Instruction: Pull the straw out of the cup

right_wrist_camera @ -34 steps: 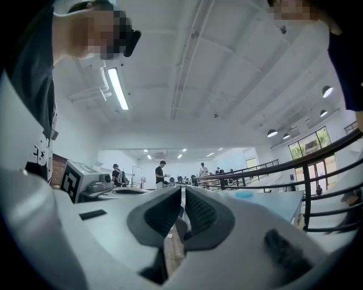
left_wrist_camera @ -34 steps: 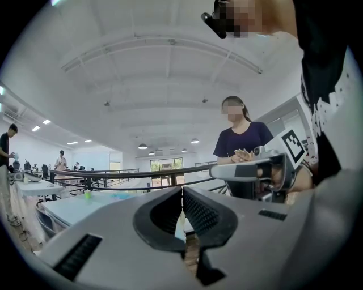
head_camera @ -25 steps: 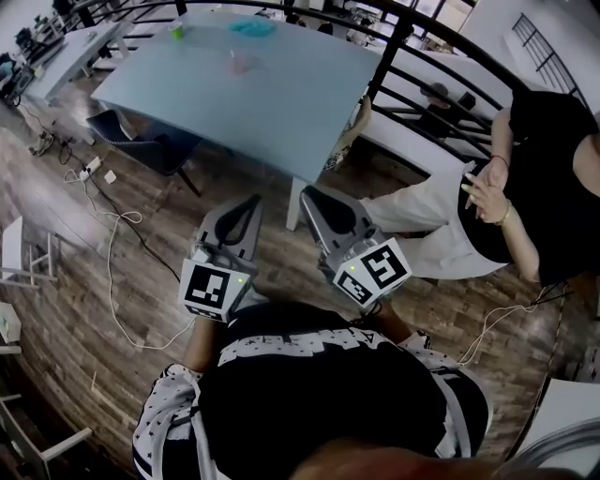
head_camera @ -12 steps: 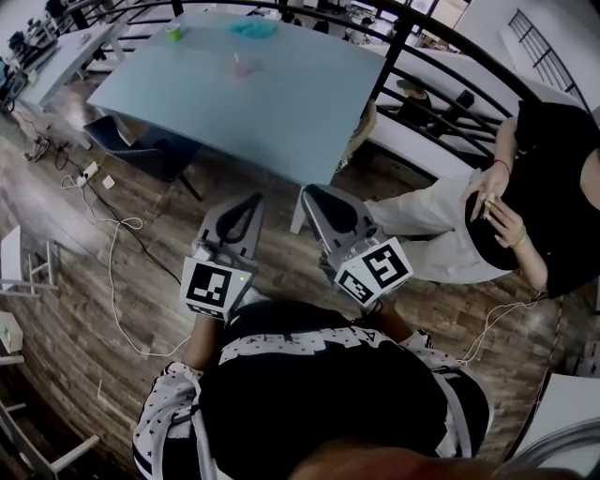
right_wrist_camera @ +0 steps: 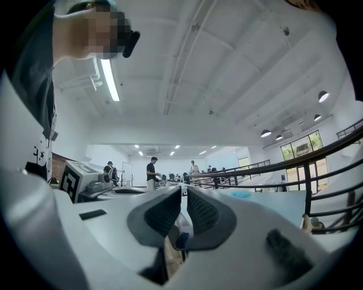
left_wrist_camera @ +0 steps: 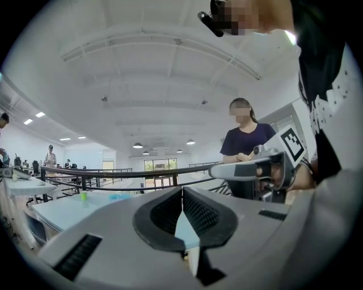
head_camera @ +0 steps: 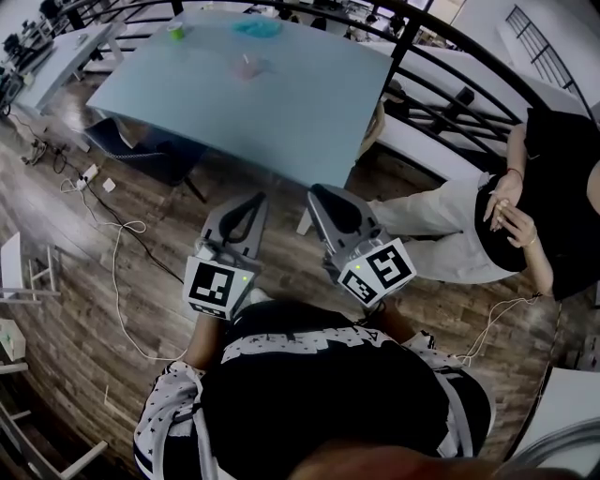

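A small pink cup (head_camera: 246,66) stands upright on the far part of a smooth, pale blue-grey counter (head_camera: 291,112). It is well apart from both grippers. The straw is too small to make out in the head view, so which way it points and how its length runs cannot be told. Farther back on the counter are a small green cup (head_camera: 175,30) and a flat teal dish (head_camera: 255,28). What any of the three holds cannot be seen.

The left gripper (head_camera: 255,200) is held low over the dark wood-plank floor (head_camera: 103,291), short of the counter's near edge. Its ribbed black pads meet at the tips and there is nothing between them. The right gripper (head_camera: 316,192) is just beside it. Its jaws are all but together, with only a thin slit between the pads, and they hold nothing. Each gripper has a grey, rounded shell and carries a cube with black-and-white square markers.

A black metal railing (head_camera: 412,56) curves past the counter's right side. Beyond it sits a person (head_camera: 553,187) in a black top and pale trousers. A thin cable (head_camera: 115,246) trails across the floor.
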